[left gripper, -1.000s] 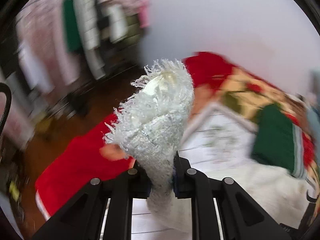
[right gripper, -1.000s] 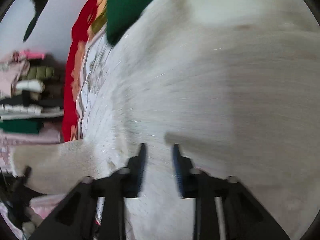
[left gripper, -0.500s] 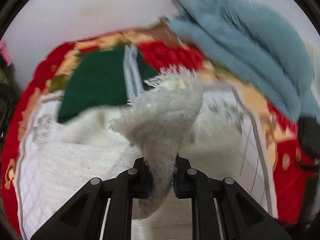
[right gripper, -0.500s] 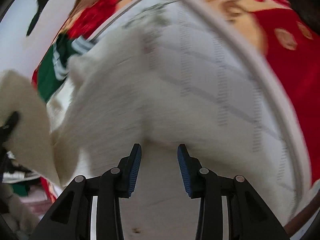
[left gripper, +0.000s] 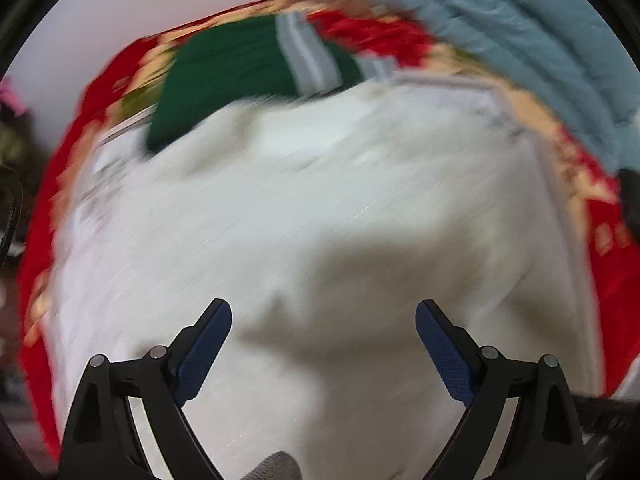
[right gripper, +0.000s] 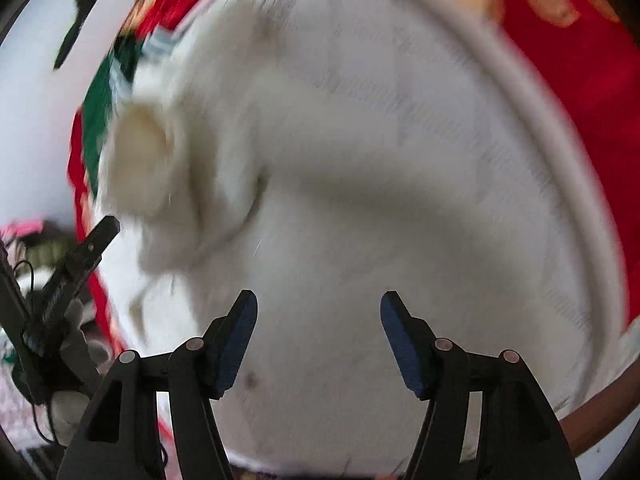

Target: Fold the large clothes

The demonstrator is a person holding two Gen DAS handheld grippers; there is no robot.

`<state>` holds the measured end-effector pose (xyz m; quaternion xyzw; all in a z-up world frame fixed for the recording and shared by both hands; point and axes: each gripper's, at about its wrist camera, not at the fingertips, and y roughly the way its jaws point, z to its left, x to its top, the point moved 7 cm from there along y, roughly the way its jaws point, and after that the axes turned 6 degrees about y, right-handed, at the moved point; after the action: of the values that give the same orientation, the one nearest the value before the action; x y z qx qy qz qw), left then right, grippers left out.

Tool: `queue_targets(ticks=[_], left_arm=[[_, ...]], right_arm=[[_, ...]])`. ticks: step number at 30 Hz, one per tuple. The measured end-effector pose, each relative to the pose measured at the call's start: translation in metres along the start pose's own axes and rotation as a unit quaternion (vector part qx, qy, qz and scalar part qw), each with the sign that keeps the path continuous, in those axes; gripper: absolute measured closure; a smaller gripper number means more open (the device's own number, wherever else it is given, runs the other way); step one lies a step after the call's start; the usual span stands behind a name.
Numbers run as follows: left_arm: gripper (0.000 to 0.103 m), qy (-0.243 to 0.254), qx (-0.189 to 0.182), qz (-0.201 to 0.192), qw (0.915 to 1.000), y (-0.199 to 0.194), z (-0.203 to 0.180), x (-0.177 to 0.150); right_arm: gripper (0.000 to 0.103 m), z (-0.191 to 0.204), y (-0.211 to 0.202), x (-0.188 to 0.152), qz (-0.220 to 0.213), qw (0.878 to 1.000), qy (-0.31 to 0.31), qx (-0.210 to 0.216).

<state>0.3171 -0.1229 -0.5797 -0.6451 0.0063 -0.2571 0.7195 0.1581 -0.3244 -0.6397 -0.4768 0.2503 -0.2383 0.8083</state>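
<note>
A large fluffy white garment (left gripper: 320,208) lies spread on the bed, blurred by motion. My left gripper (left gripper: 323,322) is open and empty just above it. In the right wrist view the same white garment (right gripper: 320,200) fills the middle, with a bunched sleeve end (right gripper: 140,168) at the left. My right gripper (right gripper: 318,314) is open and empty above the garment. The left gripper's finger (right gripper: 86,248) shows at the left edge of the right wrist view.
A folded green garment with grey stripes (left gripper: 248,68) lies at the far side of the bed. A light blue quilted item (left gripper: 520,52) lies at the upper right. A red patterned bedspread (left gripper: 616,272) rings a white quilted mat (right gripper: 500,152). Stacked clothes (right gripper: 24,232) show far left.
My left gripper has opened and let go of the white garment's sleeve, which now lies on the garment. My right gripper has opened wider. Both views have swung over the bed.
</note>
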Motion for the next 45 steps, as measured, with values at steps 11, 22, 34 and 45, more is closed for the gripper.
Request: queue_targets(ticks=[11, 22, 34, 45], left_arm=[[0.009, -0.024, 0.095, 0.125, 0.9872, 0.037, 0.06, -0.165], [0.009, -0.045, 0.037, 0.125, 0.9904, 0.018, 0.064, -0.162], [0.006, -0.024, 0.049, 0.043, 0.9976, 0.006, -0.021, -0.055], [0.0, -0.079, 0.132, 0.093, 0.9837, 0.055, -0.031, -0.055]], right_arm=[[0.094, 0.085, 0.113, -0.061, 0.018, 0.976, -0.166, -0.14], [0.103, 0.14, 0.132, -0.102, 0.113, 0.982, -0.14, -0.063], [0.031, 0.087, 0.01, 0.046, -0.044, 0.92, -0.289, -0.261], [0.083, -0.014, 0.01, 0.161, -0.015, 0.994, -0.075, -0.077]])
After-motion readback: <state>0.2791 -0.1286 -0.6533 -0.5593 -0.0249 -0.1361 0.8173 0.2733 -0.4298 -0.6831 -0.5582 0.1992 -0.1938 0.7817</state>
